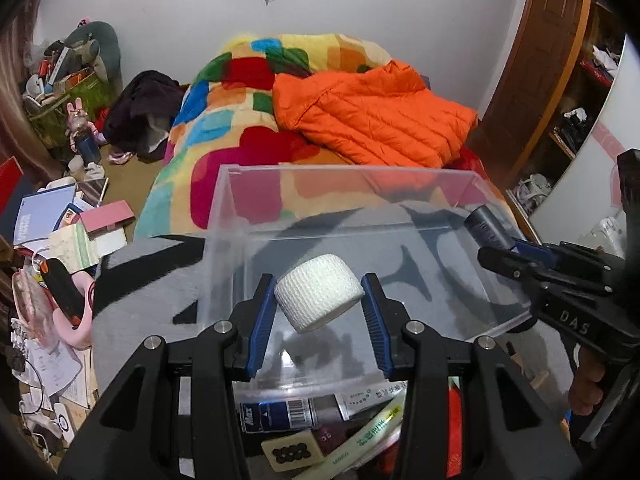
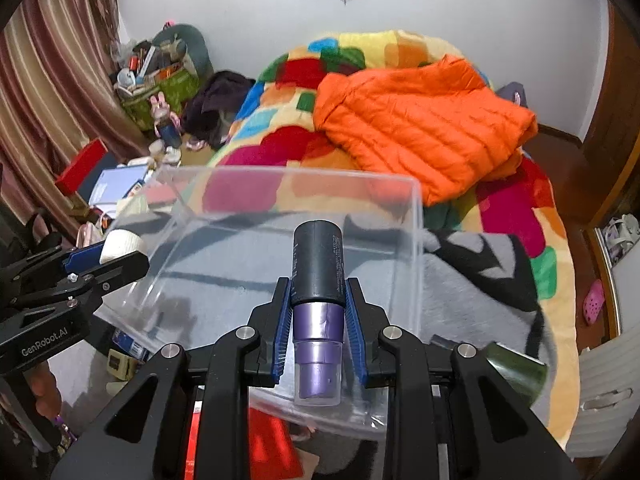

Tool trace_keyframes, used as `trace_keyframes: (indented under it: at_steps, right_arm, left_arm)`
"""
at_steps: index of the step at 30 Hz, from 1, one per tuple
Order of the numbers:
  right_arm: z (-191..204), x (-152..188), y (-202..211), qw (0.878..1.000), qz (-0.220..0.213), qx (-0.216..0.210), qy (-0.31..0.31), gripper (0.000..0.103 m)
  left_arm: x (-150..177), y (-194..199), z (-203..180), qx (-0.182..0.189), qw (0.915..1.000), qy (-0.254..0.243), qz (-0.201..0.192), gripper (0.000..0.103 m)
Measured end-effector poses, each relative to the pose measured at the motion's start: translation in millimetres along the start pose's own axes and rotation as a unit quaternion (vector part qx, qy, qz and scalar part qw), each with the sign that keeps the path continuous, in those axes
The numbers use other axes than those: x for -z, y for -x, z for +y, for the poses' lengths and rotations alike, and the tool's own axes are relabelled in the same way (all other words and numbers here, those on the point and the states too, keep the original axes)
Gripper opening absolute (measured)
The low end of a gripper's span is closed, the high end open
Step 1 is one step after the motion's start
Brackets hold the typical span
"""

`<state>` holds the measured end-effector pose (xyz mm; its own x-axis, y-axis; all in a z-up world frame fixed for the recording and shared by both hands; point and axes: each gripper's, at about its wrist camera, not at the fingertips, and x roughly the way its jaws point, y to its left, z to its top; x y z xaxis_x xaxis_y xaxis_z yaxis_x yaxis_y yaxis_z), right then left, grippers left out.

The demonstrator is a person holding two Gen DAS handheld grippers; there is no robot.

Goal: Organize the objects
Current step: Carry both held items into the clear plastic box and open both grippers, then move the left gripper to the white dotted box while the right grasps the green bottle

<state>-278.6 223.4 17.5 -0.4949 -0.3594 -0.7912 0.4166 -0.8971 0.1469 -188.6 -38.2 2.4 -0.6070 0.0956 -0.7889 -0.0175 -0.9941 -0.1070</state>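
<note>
White bandage roll [image 1: 319, 291] sits clamped between the left gripper [image 1: 320, 312] fingers, over the clear plastic box [image 1: 224, 216]; the right gripper [image 2: 319, 320] fingers pinch a black-and-purple bottle [image 2: 318, 280] above the same box; it rests on a grey blanket [image 2: 480, 280] on the bed [image 2: 280, 152].

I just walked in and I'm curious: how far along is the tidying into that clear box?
Barely begun. The clear box on the bed looks empty, so nothing is stowed yet. In hand: the left hand-held gripper holds a white bandage roll above the box, and the right hand-held gripper holds a black-and-purple bottle over it. Left: release both inside, then gather the small items lying in front of the box.
</note>
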Motion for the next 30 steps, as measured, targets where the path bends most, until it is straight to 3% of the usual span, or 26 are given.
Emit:
trace_keyframes:
  at_steps: [6, 12, 14, 19, 21, 23, 30]
  right_arm:
    - [8, 1, -13, 0.999, 0.023, 0.017, 0.029, 0.023]
    - [18, 4, -13, 0.998, 0.030, 0.028, 0.056, 0.027]
    - [20, 4, -8, 0.998, 0.021, 0.029, 0.060, 0.038]
    - [17, 7, 22, 0.997, -0.014, 0.029, 0.065, 0.044]
    - [15, 9, 36, 0.997, -0.027, 0.029, 0.064, 0.048]
    - [9, 11, 51, 0.996, -0.046, 0.036, 0.062, 0.056]
    - [-41, 27, 100, 0.992, -0.099, 0.076, 0.025, 0.069]
  left_arm:
    - [-1, -17, -1, 0.011, 0.9994, -0.011, 0.030, 0.043]
    - [3, -9, -9, 0.008, 0.9993, -0.030, 0.022, 0.047]
    - [4, -1, -10, 0.004, 0.9994, -0.033, 0.012, 0.051]
    - [6, 30, -10, -0.003, 0.9990, -0.037, -0.023, 0.066]
    - [9, 46, -6, -0.008, 0.9984, -0.033, -0.045, 0.078]
    - [14, 60, -3, -0.017, 0.9974, -0.030, -0.063, 0.082]
    - [42, 81, 14, -0.033, 0.9966, -0.011, -0.074, 0.084]
